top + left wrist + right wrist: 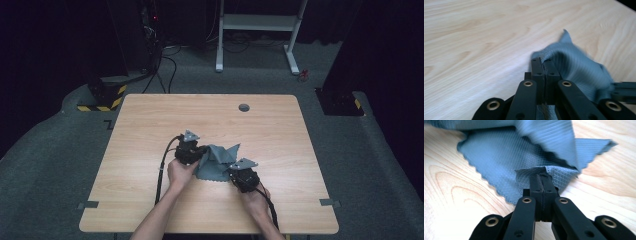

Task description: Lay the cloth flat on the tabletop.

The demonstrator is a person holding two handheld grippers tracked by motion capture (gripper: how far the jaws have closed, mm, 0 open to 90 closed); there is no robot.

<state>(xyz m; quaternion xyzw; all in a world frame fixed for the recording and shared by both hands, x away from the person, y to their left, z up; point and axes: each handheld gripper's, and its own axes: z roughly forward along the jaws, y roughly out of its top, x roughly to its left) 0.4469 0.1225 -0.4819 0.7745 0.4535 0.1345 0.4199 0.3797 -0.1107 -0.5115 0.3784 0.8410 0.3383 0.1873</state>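
A: Start big. What are you working on?

B: You're at a light wooden table (150,120), grey carpet (45,150) around it. On the far floor stand a white frame (257,30) and, at left, a dark rack (142,35) with cables and a yellow-black striped base (102,97). A small round grey grommet (244,107) sits near the table's far edge. Two grey tape tabs (88,204) mark the near corners.

A: And the thing itself?

B: A blue-grey cloth (216,159) lies near the table's middle, crumpled, between your two grippers. Scalloped edge, diamond weave in the right gripper view (499,155).

A: Left gripper?

B: Your left gripper (189,149) sits at the cloth's left side, your left hand (180,172) behind it. In the left gripper view, its jaws are pressed together with a fold of cloth (574,65) pinched at the tips (543,61). The cloth humps up to the right of the tips. The other gripper's tip shows at the right edge, touching the cloth.

A: Right one?

B: Your right gripper (244,176) is at the cloth's near right corner, your right hand (255,195) behind it. Jaws clamped, a cloth edge caught between them (541,176).

A: Anything blocking?

B: Nothing between the grippers but the cloth. Each cable (161,175) trails back toward you.
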